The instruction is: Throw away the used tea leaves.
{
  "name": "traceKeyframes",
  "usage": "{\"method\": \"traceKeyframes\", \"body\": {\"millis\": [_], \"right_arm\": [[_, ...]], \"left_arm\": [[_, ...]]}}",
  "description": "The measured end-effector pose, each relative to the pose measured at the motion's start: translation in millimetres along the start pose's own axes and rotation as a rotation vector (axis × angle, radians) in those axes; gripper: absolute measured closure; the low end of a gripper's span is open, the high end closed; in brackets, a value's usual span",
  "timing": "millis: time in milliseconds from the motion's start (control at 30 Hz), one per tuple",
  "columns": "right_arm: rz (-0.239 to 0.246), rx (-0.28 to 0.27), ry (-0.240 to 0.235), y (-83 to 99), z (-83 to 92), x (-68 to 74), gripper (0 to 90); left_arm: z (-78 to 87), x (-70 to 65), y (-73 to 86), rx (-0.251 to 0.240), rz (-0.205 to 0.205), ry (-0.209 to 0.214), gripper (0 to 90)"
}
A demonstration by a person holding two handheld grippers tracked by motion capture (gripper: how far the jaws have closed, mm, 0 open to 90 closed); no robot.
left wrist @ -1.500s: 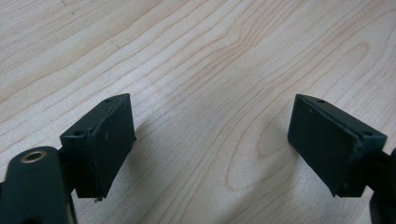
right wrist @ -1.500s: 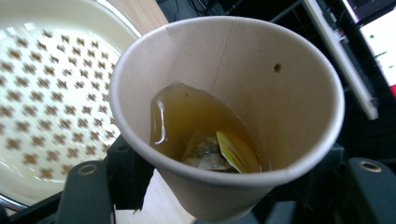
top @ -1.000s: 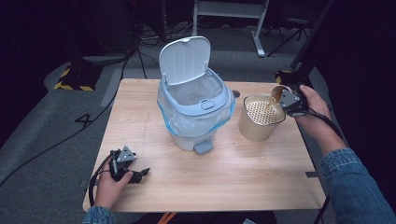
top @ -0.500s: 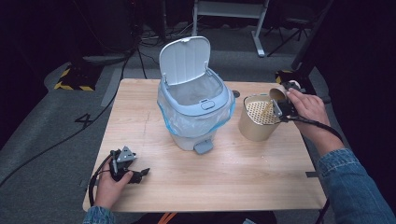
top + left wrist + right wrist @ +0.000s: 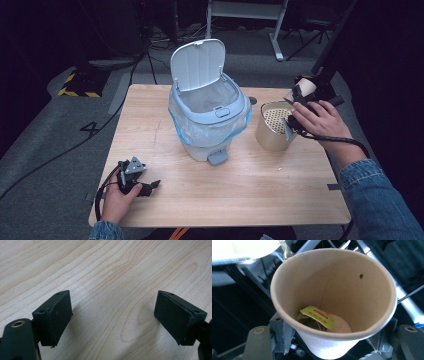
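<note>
From above, the right gripper (image 5: 298, 100) held a paper cup (image 5: 306, 87) tipped over the rim of a tan strainer pot (image 5: 272, 132) on the counter (image 5: 240, 190), right of the open-lidded bin (image 5: 207, 117). The left gripper (image 5: 145, 187) lay low near the counter's front left corner. In the left gripper view its jaws stood wide apart over bare wood. In the right gripper view the jaws clamped the cup (image 5: 332, 302), a tea bag tag (image 5: 318, 316) lying at its bottom
</note>
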State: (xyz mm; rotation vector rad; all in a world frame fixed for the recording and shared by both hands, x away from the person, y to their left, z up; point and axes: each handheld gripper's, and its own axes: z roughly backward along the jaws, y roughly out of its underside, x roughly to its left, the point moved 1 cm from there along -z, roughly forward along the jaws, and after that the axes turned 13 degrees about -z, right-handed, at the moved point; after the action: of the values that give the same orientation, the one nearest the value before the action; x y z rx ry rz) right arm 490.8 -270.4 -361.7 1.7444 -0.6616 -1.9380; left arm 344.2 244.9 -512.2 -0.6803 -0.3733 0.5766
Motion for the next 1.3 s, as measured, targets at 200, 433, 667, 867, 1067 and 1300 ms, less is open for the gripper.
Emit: {"method": "traceKeyframes", "body": {"millis": [200,433,667,867,1067,1300], "right_arm": [[0.226,0.028,0.068,-9.5,0.6,3.4,32.9],[0.287,0.086,0.102,-0.1,0.3,-3.2,33.0],[0.265,0.079,0.11,5.2,1.6,-6.2,32.9],[0.191,0.046,0.073,4.1,0.7,-5.3,32.4],[-0.103,-0.014,-0.022,12.9,-1.5,-6.9,31.9],[-0.478,-0.092,-0.163,30.6,-4.5,-8.0,31.5]], "left_arm": [[0.0,0.0,0.0,0.0,0.0,0.0,15.1],[0.0,0.0,0.0,0.0,-0.001,0.0,15.1],[-0.1,-0.1,0.0,-0.001,0.0,-0.001,15.1],[0.0,0.0,0.0,0.0,0.0,0.0,15.1],[0.0,0.0,0.0,0.0,0.0,0.0,15.1],[0.0,0.0,0.0,0.0,0.0,0.0,15.1]]}}
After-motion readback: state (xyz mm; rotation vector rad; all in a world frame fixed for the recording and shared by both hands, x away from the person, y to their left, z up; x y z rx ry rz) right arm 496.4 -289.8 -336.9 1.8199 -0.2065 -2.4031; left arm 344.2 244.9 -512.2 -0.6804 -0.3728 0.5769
